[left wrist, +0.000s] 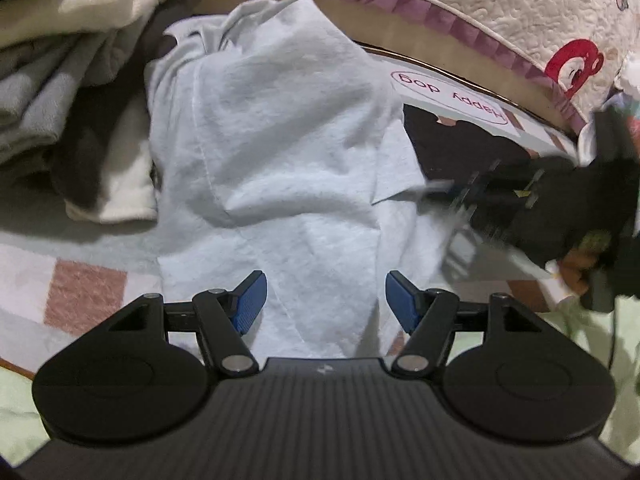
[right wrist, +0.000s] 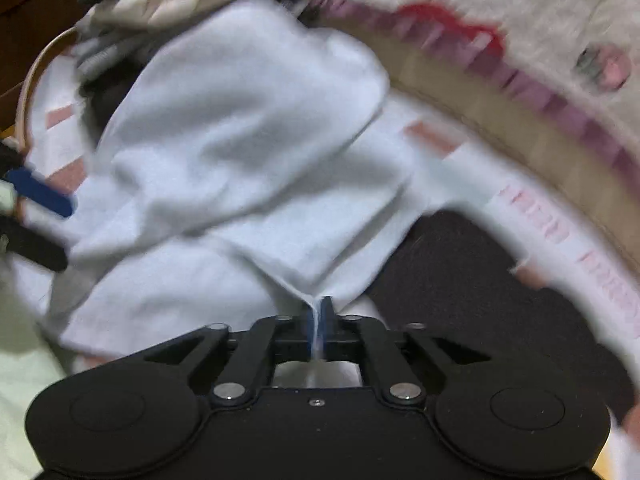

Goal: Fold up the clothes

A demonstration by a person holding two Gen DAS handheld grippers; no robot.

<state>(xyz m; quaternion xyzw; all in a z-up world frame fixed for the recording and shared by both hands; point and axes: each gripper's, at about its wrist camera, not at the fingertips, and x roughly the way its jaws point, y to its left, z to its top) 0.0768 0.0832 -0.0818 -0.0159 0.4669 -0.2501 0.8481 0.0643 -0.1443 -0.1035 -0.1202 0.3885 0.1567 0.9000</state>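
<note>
A pale blue garment lies rumpled and partly folded on a patterned table mat. My left gripper hovers over its near edge, open, its blue pads wide apart and pressing nothing. In the left wrist view my right gripper shows blurred at the garment's right edge. In the right wrist view the right gripper is shut on a thin corner of the same garment, which runs up between the pads. One left fingertip shows at that view's left edge.
A pile of white, grey and dark clothes is stacked at the far left. A quilted cover with red and strawberry prints curves along the back. A "Happy dog" label and a dark print mark the mat on the right.
</note>
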